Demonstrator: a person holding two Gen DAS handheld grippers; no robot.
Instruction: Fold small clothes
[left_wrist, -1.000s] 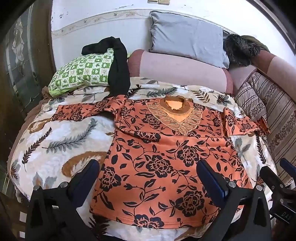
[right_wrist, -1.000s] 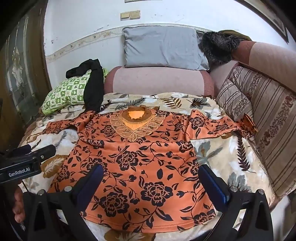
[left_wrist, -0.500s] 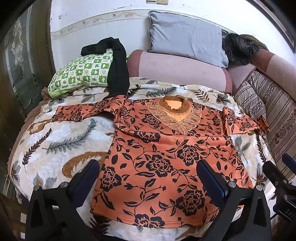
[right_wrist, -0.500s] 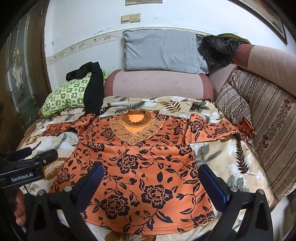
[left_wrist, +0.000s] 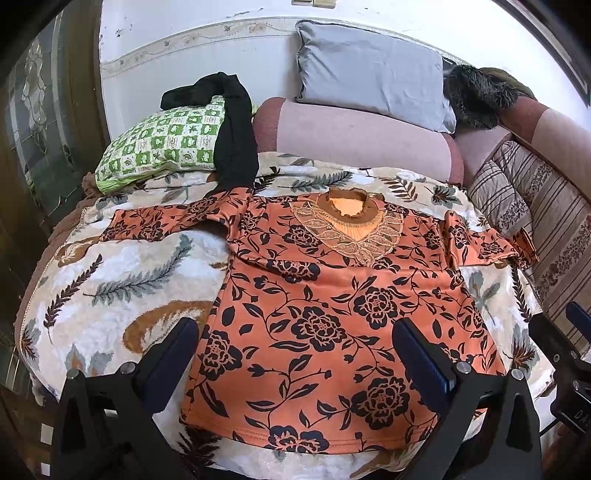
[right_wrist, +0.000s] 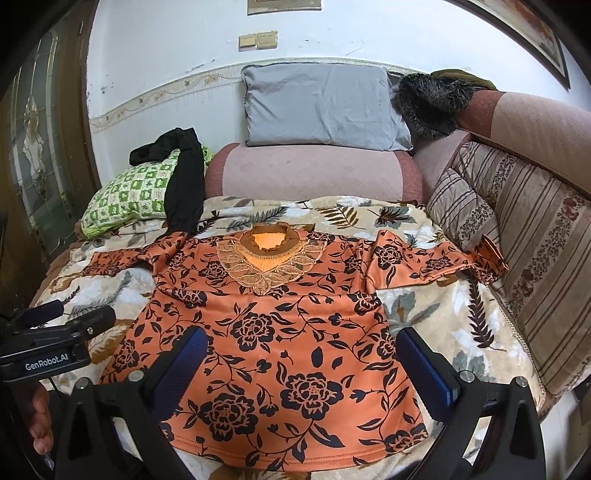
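Black plastic arms tipped with blue pads frame the bottom of each view: the left gripper (left_wrist: 295, 354) and the right gripper (right_wrist: 301, 354) both hang with their jaws spread wide and nothing between them, above the near hem of an orange long-sleeved top printed with black roses and vines (left_wrist: 332, 314). That top lies flat and face up on a cream plush blanket patterned with grey and brown feathers (left_wrist: 122, 288), hem toward the cameras, lace-trimmed neckline (right_wrist: 267, 258) away from them, both sleeves stretched out to the sides. In the right wrist view the left gripper's body, lettered GenRobot.AI, shows at the left edge, beside the top's left side. Further back, the right sleeve's cuff reaches a brown striped cushion (right_wrist: 461, 214) at the blanket's right edge. Beyond the left sleeve sits a green and white checked pillow (left_wrist: 166, 147) with a black garment (left_wrist: 232, 140) draped over it, whose lower end touches the top's shoulder. Behind the neckline runs a pink quilted bolster (right_wrist: 310, 173), and a grey pillow (right_wrist: 321, 107) leans on the white wall, next to a dark furry item (right_wrist: 428, 103).
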